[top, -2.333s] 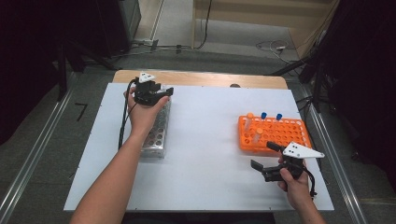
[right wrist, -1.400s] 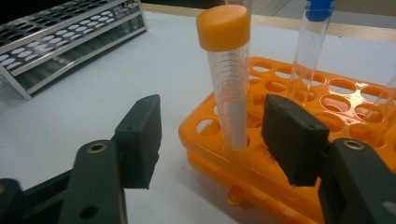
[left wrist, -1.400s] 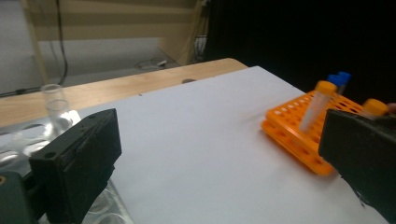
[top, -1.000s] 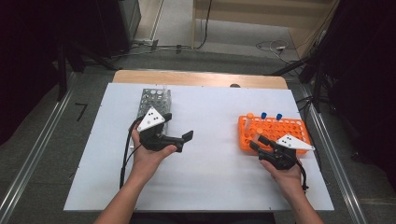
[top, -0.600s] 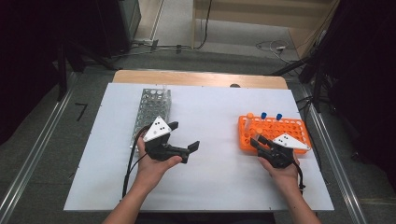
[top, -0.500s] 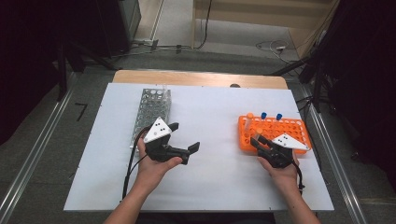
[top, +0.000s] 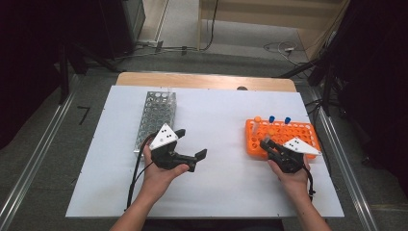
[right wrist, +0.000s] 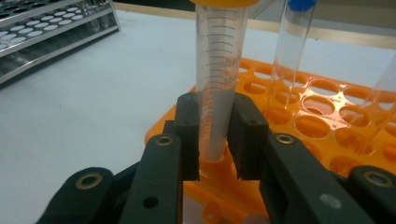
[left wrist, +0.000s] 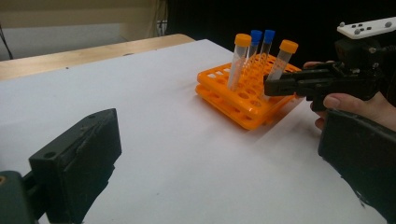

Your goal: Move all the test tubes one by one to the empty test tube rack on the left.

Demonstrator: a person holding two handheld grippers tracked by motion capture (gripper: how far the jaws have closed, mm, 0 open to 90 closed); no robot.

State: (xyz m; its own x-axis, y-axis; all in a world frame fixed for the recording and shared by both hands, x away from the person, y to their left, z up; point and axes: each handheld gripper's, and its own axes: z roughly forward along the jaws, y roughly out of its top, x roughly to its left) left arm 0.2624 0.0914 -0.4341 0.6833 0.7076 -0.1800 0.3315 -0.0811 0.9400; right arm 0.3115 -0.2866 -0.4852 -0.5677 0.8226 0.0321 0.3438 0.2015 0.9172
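Orange-capped tube is standing upright in the near-left corner of the orange rack, on the right half of the white table. In the right gripper view the right gripper is clamping it: both black pads are pressing on the clear wall of the tube just above the rack's top plate, 1 pad on each side. The jaws have just been closing, with the tube between them; 1 second ago they were standing wider around the same corner.

The left gripper view is showing 4 tubes in the rack, 2 orange-capped and 2 blue-capped, with the right gripper reaching in level from the right at the near orange-capped one.

The left gripper is hovering over bare table near the middle, jaws spread apart with nothing between them. Compared with 2.3 seconds ago it has come away from the metal rack, which is now lying free on the left half, just left of and beyond that hand. The right hand is sitting closer to the orange rack than it was then.
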